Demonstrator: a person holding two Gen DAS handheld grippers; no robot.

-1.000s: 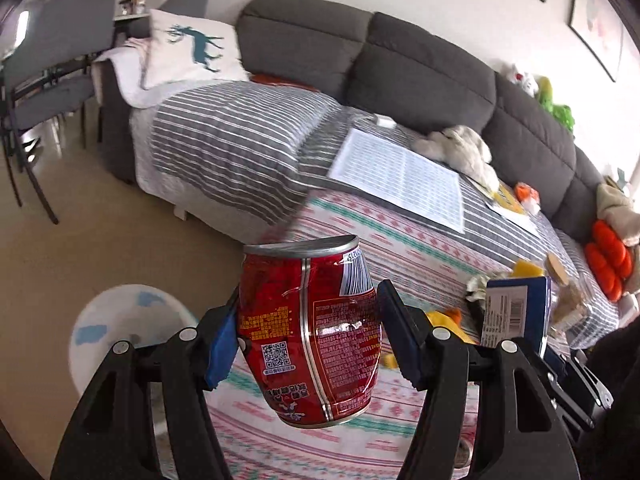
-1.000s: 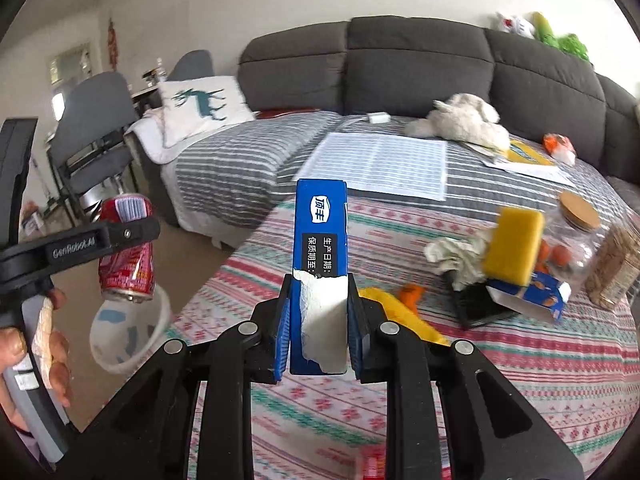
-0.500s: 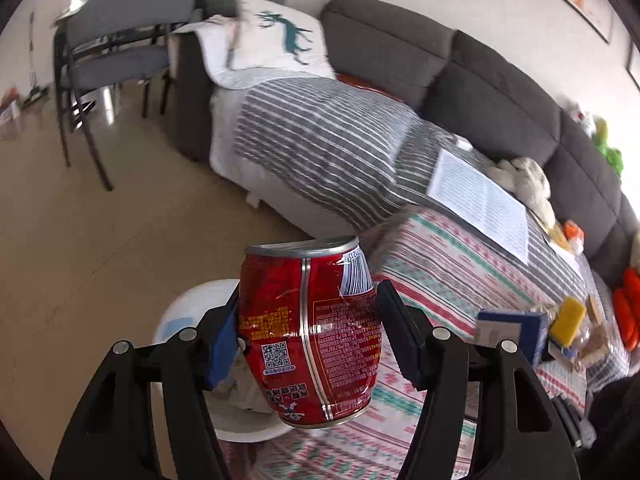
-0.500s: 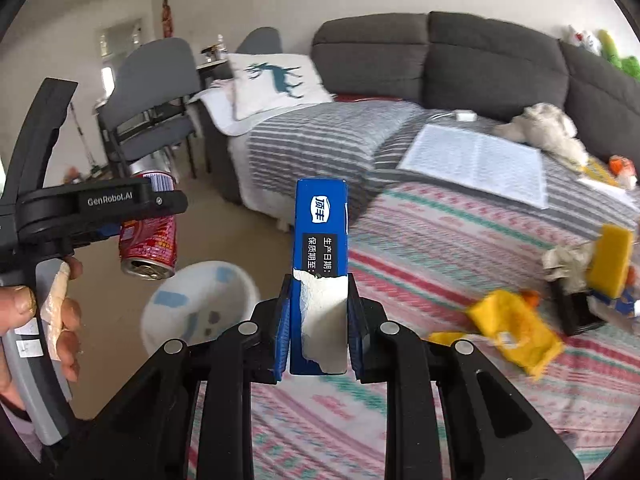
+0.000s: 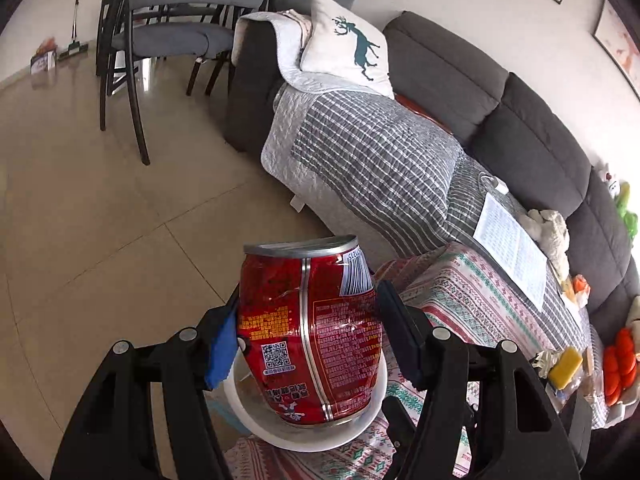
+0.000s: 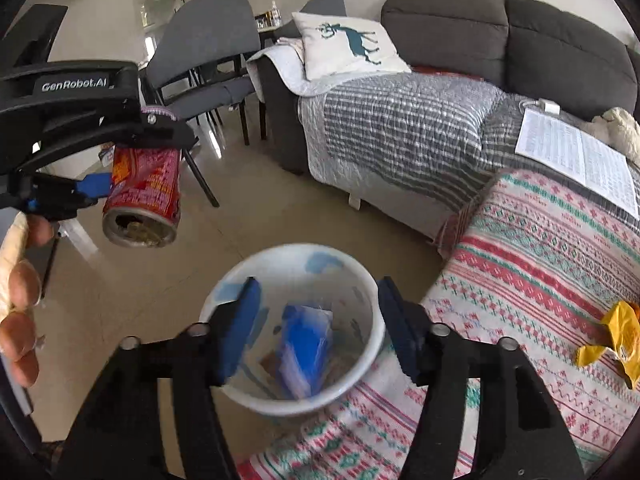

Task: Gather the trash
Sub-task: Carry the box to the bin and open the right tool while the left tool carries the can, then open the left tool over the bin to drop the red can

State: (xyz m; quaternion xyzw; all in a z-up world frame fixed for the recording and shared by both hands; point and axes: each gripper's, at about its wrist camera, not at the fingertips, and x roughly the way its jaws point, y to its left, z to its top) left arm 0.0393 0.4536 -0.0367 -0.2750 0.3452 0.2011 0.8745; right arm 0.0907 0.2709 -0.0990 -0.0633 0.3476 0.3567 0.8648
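Our left tongs (image 5: 308,332) grip a dented red can (image 5: 310,332), pads pressed on both its sides. The can hangs over the white bin (image 5: 376,408), whose rim shows just below and behind it. From the right wrist view, the can (image 6: 142,196) sits to the upper left of the bin (image 6: 372,344), tilted so its open end faces down and toward us, with a hand (image 6: 18,292) wrapped round the handle at the frame's left edge.

Our right tongs (image 6: 316,336) are opening, jaws wide on either side of the bin's mouth, with nothing pressed between them. A blue box (image 6: 306,344) lies inside the bin, blurred, so we cannot say for sure whether it has settled on the bottom.

The bin stands on the floor (image 6: 132,280), tight against the edge of the table with its patterned cloth (image 6: 540,264). A crumpled yellow wrapper (image 6: 612,340) lies on the cloth near its right side. To the left of the bin the floor is open tile as far as the chair (image 6: 208,48) legs; beyond it, the sofa (image 6: 500,36) with its striped quilt (image 6: 400,120) closes off the far side.
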